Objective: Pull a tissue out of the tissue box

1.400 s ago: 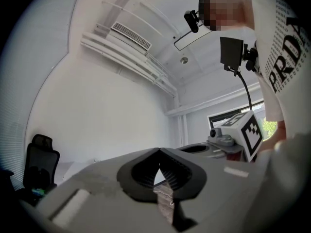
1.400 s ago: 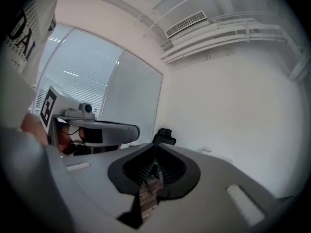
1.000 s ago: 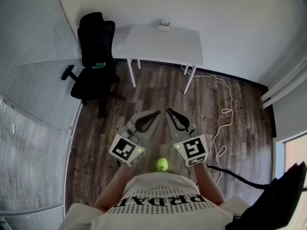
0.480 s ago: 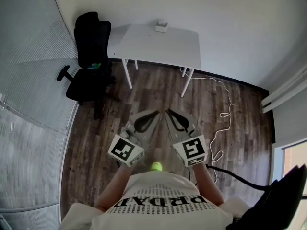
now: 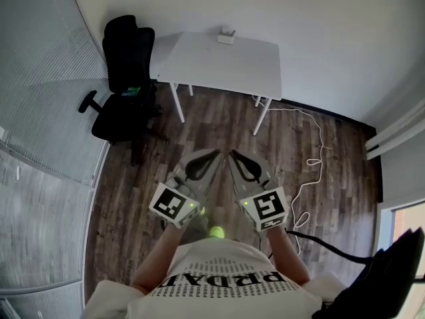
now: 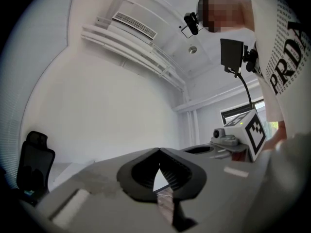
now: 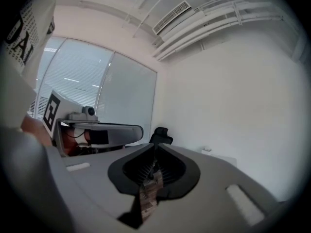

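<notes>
Closest to us is our printed white shirt [image 5: 226,278], and just beyond it we hold both tools out level above the wooden floor [image 5: 292,138]. The left hand-held gripper [image 5: 214,155] has its jaws brought together at the tips and grips nothing; in the left gripper view only a sliver of background shows through the gap behind the tips. The right hand-held gripper [image 5: 233,155] is closed in the same way and is also empty. The two tips sit just beside each other, while the marker cubes [image 5: 174,205] spread apart toward our body.

Farther out, a white cable [image 5: 312,155] winds over the boards on the right, and a black office chair [image 5: 129,78] stands on the left. Beside the chair is the white surface [image 5: 219,62], set against the far wall [image 5: 299,18]. At its back edge, next to the wall, rests a small white box, probably the tissue box [image 5: 227,36], though it is too small to be sure. It is well apart from both grippers.
</notes>
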Demonstrator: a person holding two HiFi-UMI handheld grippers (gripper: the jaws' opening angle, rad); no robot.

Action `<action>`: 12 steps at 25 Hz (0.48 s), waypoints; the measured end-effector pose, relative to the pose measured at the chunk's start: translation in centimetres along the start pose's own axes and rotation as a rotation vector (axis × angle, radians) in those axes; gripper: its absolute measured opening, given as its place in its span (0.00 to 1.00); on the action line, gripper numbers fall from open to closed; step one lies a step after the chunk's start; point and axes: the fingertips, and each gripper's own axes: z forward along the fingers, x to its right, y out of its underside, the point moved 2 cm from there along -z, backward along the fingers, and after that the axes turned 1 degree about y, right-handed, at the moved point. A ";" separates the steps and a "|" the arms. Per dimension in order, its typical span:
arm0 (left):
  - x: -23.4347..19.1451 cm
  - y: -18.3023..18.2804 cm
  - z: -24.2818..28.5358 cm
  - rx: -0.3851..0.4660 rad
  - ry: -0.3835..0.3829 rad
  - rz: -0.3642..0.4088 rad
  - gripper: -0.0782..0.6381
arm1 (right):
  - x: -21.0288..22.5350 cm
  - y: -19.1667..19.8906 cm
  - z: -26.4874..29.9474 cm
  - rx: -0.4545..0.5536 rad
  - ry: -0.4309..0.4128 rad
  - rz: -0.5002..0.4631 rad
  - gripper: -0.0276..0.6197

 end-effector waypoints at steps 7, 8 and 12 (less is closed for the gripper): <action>-3.6 0.2 1.5 0.014 0.010 -0.025 0.10 | 1.4 0.2 3.8 -0.027 0.007 -0.002 0.09; -4.1 0.2 1.7 0.013 0.011 -0.026 0.10 | 1.7 0.2 4.3 -0.029 0.011 -0.001 0.09; -6.8 0.2 2.5 0.011 0.029 -0.022 0.10 | 2.6 -0.4 7.0 -0.034 0.030 -0.006 0.09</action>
